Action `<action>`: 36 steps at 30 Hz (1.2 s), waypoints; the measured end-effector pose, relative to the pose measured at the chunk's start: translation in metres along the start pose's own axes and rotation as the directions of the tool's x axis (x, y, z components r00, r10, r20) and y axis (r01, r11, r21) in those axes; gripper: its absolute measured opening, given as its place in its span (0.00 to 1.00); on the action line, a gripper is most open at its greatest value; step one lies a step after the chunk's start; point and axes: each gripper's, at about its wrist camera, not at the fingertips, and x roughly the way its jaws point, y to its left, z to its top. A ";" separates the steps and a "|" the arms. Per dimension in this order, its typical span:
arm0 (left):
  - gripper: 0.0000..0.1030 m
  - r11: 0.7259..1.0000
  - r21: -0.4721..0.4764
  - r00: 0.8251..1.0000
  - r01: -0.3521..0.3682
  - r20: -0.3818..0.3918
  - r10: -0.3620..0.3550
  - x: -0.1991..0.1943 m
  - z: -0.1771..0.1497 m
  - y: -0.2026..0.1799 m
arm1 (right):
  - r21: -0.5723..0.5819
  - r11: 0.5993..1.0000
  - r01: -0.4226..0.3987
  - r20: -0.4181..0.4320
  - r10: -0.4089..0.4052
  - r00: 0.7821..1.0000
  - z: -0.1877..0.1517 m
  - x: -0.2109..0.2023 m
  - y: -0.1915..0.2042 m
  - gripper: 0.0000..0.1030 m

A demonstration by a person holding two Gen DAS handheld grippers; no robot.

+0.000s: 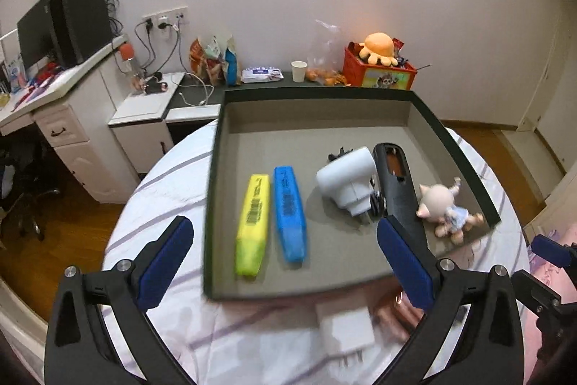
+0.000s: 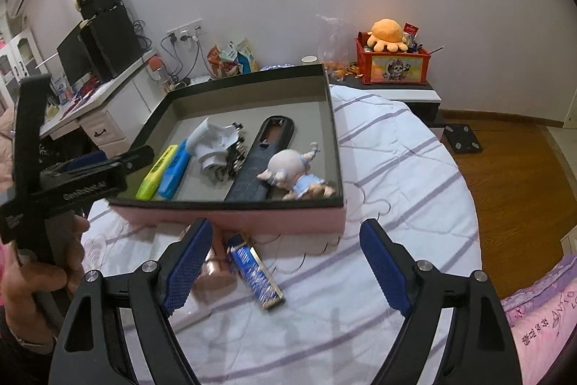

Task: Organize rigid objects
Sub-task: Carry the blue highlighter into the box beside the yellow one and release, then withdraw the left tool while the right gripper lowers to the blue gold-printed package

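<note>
Box [image 1: 450, 139] holds six items; both grippers gaping, empty.
Two highlighters [image 1: 288, 215], charger [image 1: 346, 179], remote [image 1: 400, 190], doll [image 1: 443, 204], clips [image 2: 236, 150]; left gripper [image 1: 285, 262], right gripper [image 2: 285, 262].

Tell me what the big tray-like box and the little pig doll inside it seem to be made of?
The shallow dark-rimmed box looks like cardboard: matte grey-brown inside, thin straight walls, pink outside face. The small pink pig doll in a blue dress looks like smooth moulded plastic or vinyl, with a dress that is possibly fabric; too blurred to be sure.

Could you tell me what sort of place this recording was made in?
Probably a bedroom at home: a bed with a striped sheet, a desk with a monitor, and an orange plush toy by the wall.
</note>
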 end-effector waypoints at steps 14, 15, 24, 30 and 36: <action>1.00 0.999 -0.048 0.999 -0.008 -0.044 0.006 -0.046 -0.070 0.011 | -0.098 0.995 -0.010 -0.039 0.007 0.999 -0.032 -0.005 0.024 0.83; 1.00 0.999 -0.051 0.999 -0.007 -0.047 0.005 -0.047 -0.073 0.011 | -0.104 0.995 -0.008 -0.040 0.004 0.999 -0.034 -0.004 0.024 0.83; 1.00 0.998 -0.056 0.998 -0.007 -0.062 0.004 -0.047 -0.082 0.010 | -0.171 0.985 0.024 -0.094 -0.040 0.995 -0.038 0.023 0.023 0.83; 1.00 0.998 -0.062 0.997 -0.008 -0.079 0.003 -0.040 -0.082 0.010 | -0.217 0.976 0.026 -0.137 -0.057 0.989 -0.039 0.050 0.023 0.80; 1.00 0.997 -0.070 0.994 -0.015 -0.105 0.008 -0.027 -0.080 0.015 | -0.268 0.963 0.039 -0.183 -0.091 0.979 -0.041 0.075 0.021 0.62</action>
